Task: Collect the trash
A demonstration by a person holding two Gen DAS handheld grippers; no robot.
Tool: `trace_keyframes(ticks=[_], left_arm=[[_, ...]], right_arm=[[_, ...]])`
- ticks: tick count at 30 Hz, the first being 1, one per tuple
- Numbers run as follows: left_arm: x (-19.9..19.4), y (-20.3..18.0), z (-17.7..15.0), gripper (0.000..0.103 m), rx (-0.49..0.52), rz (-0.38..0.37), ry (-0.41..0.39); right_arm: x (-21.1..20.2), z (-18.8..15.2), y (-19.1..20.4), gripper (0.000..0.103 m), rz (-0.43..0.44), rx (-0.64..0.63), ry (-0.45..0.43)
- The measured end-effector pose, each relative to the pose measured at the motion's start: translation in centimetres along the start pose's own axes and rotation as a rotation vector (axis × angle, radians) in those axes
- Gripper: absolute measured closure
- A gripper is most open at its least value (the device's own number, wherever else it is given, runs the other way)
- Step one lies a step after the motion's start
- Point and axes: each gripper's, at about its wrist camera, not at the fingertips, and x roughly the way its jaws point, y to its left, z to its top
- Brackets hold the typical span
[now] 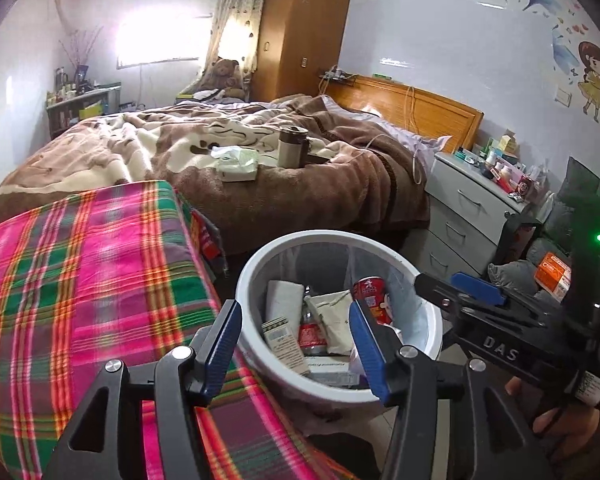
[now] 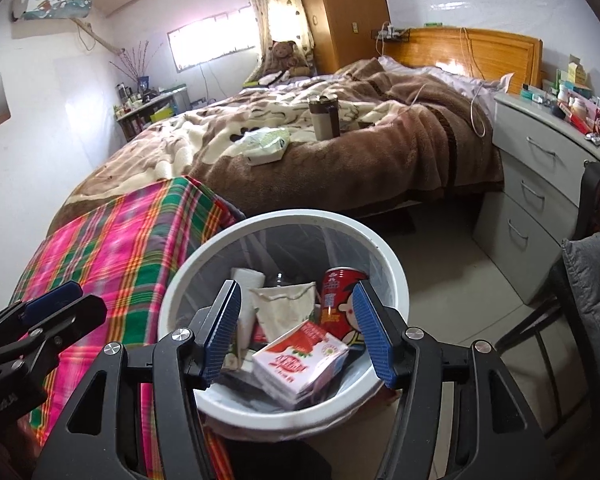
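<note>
Trash bin (image 2: 396,280) sits low centre of my right view, red can (image 2: 342,300) and pink carton (image 2: 300,362) inside it, my right gripper (image 2: 300,336) spread wide holding nothing, left gripper (image 1: 296,344) likewise apart over the bin, plaid cloth (image 1: 80,272) at left

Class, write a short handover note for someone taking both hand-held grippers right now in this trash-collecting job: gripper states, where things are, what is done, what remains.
Left hand-held gripper: open, empty, above the bin.
Right hand-held gripper: open, not gripping anything, above the same bin.
Done: a red can, a pink-and-white carton, a small bottle and paper packets lie in the bin.
Left: perhaps the tissue pack and flask on the bed, though these may not be trash.
</note>
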Motion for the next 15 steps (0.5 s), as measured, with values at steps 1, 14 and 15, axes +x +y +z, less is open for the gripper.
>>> trace_keyframes(ticks=[1, 14, 15], left_arm=[[-0.4, 0.1, -0.2, 0.047, -0.002, 0.008, -0.004], [-7.0, 1.8, -3.7, 0.036, -0.019, 0.225, -0.101], [-7.4, 2.0, -4.0, 0.036, -0.019, 0.242, -0.105]], right_arm=[[-0.4, -0.2, 0.3, 0.043, 0.003, -0.004, -0.009], [-4.6, -3.3, 3.7, 0.042, 0.059, -0.032, -0.132], [-4.8, -3.4, 4.0, 0.040, 0.061, -0.033, -0.139]])
